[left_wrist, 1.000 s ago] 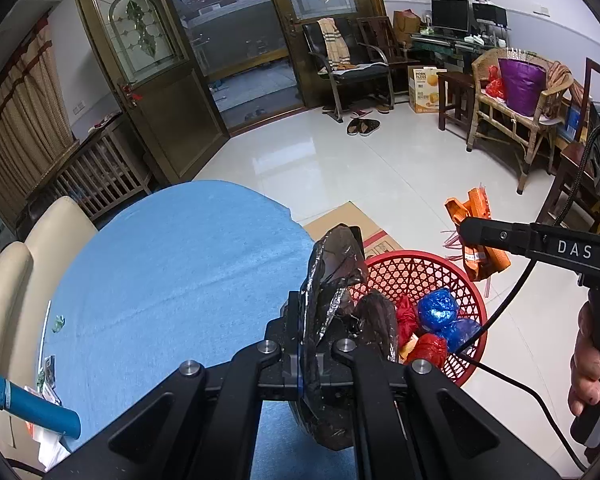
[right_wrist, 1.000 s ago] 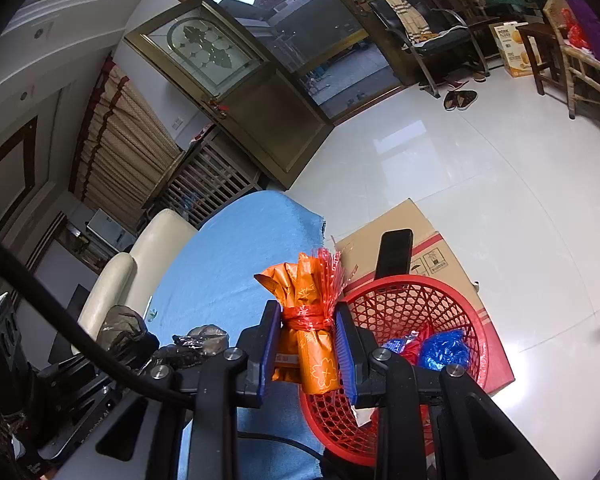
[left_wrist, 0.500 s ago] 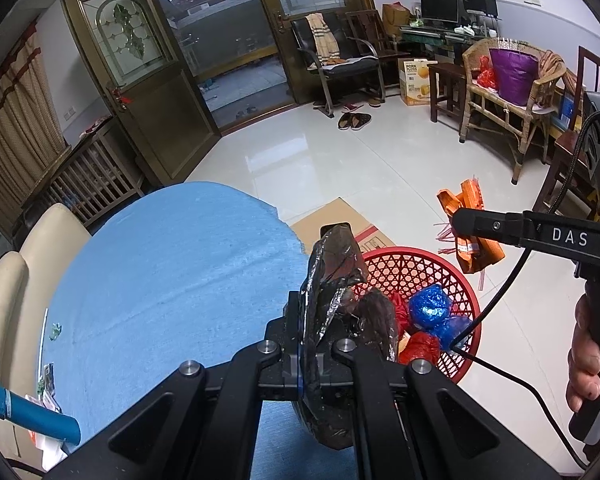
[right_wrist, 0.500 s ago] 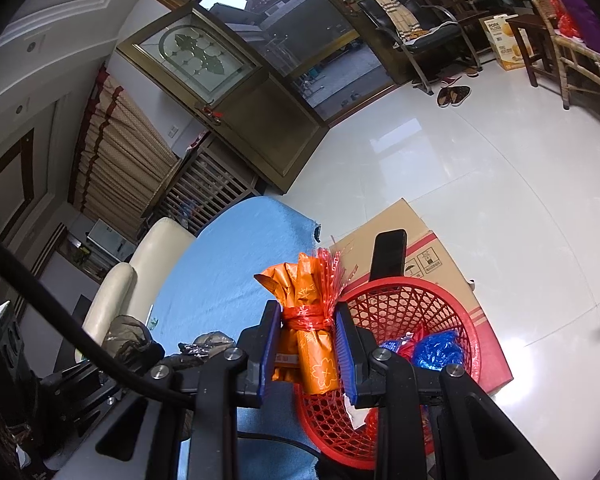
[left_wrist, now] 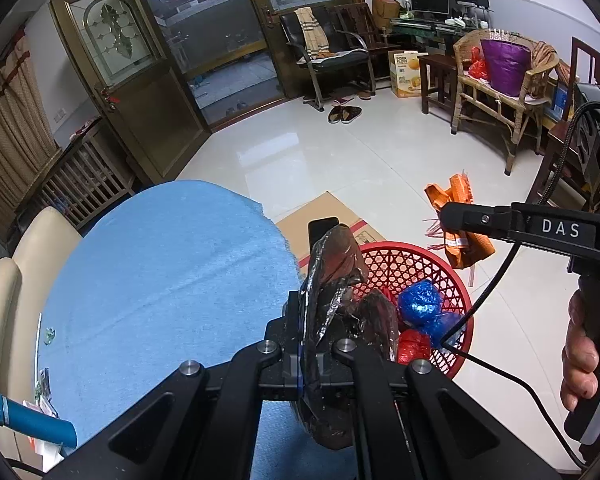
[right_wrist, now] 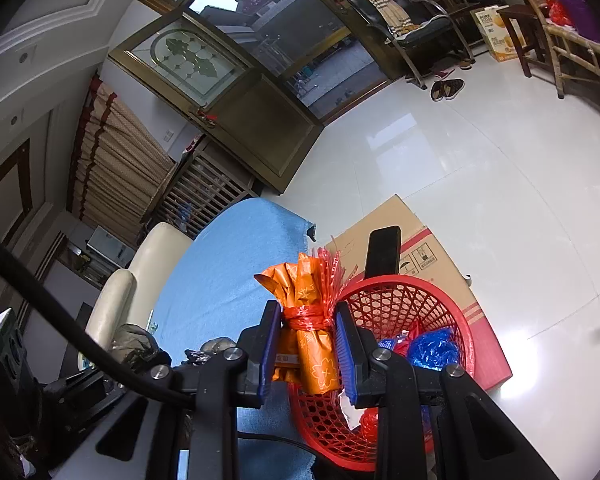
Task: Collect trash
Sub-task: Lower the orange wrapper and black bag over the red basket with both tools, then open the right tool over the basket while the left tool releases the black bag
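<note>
White floor tiles fill most of both views, and your surface (left_wrist: 160,280), draped in blue cloth, ends just short of the red basket (left_wrist: 462,304) that sits on a flattened cardboard box (right_wrist: 432,248) on the floor.

Your left claw (left_wrist: 314,332) is clamped on a crumpled dark foil wrapper (left_wrist: 332,280), which stands nearly upright between the fingers, its long axis running toward the top of the frame. In the left wrist view the basket lies just to the right of that wrapper and below it, so the wrapper looks to hang over the near rim rather than over the middle.

Your right claw (right_wrist: 308,344) is clamped on an orange wrapper bundle (right_wrist: 312,320) tied with red string, also upright. In the right wrist view the basket (right_wrist: 404,300) opens to the right of and beneath the bundle, with blue and red bags already inside.

Both loads sit on the cloth side of the basket. Judging from this, either release wants a short carry toward the basket's centre first; the left wrapper seems the closer to dropping cleanly.
</note>
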